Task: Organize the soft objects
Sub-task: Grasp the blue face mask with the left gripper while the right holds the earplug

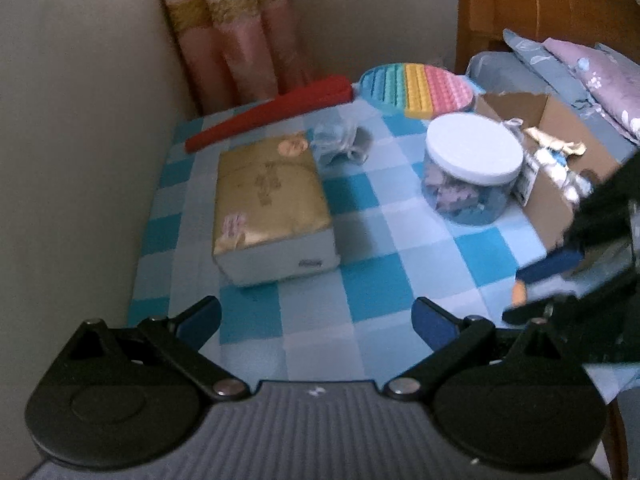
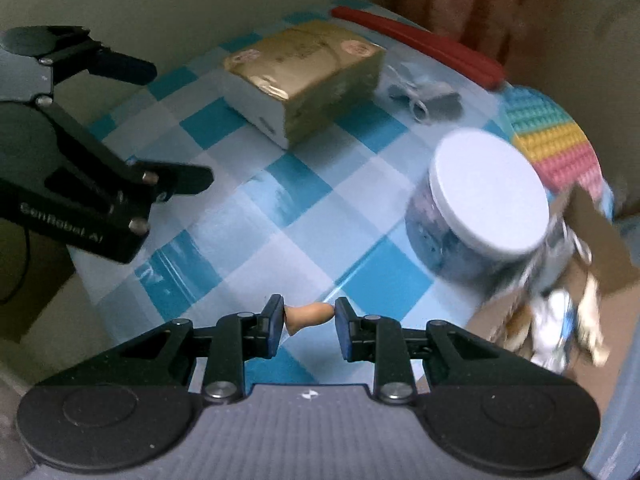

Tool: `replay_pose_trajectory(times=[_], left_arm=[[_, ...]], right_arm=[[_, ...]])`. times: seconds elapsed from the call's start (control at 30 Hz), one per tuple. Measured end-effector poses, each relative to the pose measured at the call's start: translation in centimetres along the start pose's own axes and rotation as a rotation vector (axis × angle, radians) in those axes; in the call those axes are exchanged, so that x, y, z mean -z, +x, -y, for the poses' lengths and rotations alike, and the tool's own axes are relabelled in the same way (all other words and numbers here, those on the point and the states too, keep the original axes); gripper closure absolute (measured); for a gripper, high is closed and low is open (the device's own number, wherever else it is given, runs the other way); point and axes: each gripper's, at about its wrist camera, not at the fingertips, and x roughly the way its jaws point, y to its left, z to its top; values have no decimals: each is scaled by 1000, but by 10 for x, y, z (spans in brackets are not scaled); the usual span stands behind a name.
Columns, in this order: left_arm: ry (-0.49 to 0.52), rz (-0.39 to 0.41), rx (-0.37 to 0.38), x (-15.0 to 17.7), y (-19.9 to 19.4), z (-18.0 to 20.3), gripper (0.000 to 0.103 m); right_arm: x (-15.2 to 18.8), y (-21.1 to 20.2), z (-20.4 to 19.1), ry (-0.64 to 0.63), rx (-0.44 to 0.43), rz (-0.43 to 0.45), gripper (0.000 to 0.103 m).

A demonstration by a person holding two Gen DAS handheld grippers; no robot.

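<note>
My right gripper [image 2: 308,322] is shut on a small tan soft piece [image 2: 308,316] and holds it above the blue checked tablecloth [image 2: 248,216]. In the left wrist view this gripper [image 1: 532,280] shows at the right edge with an orange tip in it. My left gripper [image 1: 316,320] is open and empty above the cloth's near part; it also shows in the right wrist view [image 2: 168,128]. A clear jar with a white lid [image 1: 474,156] holds soft pieces; it also shows in the right wrist view [image 2: 488,196]. A gold tissue pack [image 1: 268,196] lies left of the jar.
An open cardboard box [image 1: 560,184] with wrapped items stands right of the jar. A rainbow pop-it pad [image 1: 420,86], a red strip [image 1: 272,110] and a grey crumpled pouch [image 1: 344,142] lie at the back. A wall is to the left, curtains behind, bedding at right.
</note>
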Motion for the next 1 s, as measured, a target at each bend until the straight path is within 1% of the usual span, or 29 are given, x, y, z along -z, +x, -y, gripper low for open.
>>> replay_pose_trajectory(times=[0.07,0.13,0.2,0.3,0.4,0.63,0.73,0.87,0.97,1.0], left_arm=[[3,7,3,-9,-1,2,2],[6,16,9,-19,-2,3,2],[11,25,13,-31,-1,4,2],[19,27,10,-48,3,6,2],[40,27,-15,-67,13,11,2],[55,10,-32,-117,41,17,2],[52,-10,-26,-142,57,19,2],[6,-37,7,-165,88,17,2],[-5,-64,-5,-175,117,16,3],[-9,-80,-10,-178,128,15,5]], right_arm=[[4,0,3,60,9,-4,71],[9,-1,6,125,-1,2,71],[15,-3,7,157,21,12,71],[22,-8,6,181,57,33,71],[27,-12,4,206,76,57,71],[32,-11,0,249,39,89,71],[32,-7,2,278,27,87,71],[33,-2,0,293,35,90,71],[34,-1,-2,284,44,93,71],[34,-1,-3,282,42,93,71]])
